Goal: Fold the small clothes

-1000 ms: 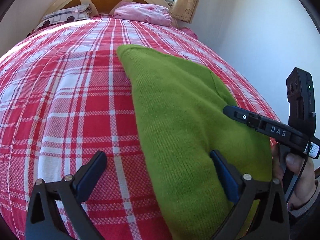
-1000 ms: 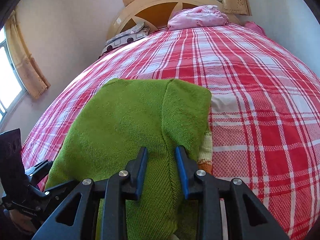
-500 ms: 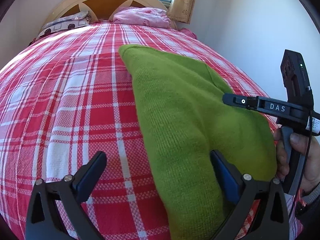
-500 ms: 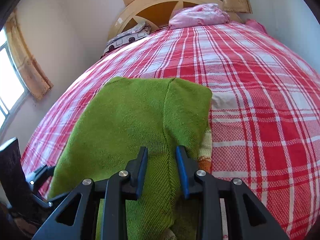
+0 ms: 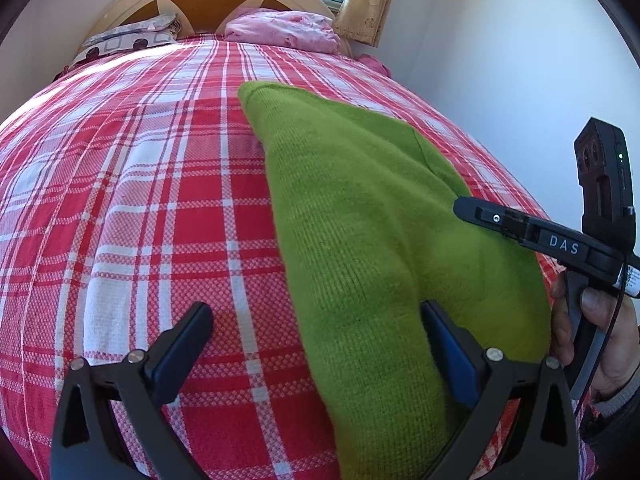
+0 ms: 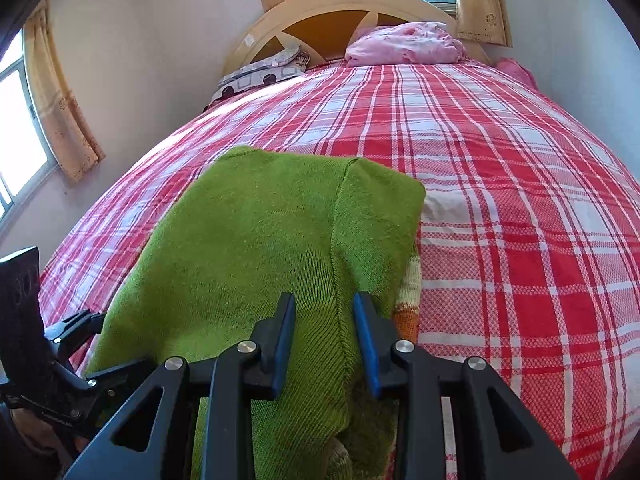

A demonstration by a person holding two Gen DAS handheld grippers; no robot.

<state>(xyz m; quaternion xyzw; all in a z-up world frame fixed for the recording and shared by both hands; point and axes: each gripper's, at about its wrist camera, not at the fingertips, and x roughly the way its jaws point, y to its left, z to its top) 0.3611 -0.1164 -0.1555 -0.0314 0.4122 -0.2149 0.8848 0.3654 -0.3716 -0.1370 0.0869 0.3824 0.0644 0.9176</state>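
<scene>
Green knit sweater lies folded on red-and-white plaid bedspread, near foot of bed; cream-and-orange striped part peeks from under its right edge. Right tongs narrowly parted, blue pads astride sweater's seam ridge; firm pinch or not, cannot tell. Left tongs spread wide, holding nothing, right finger resting on sweater, left finger over bedspread. Pink bedding and patterned pillow at headboard.
</scene>
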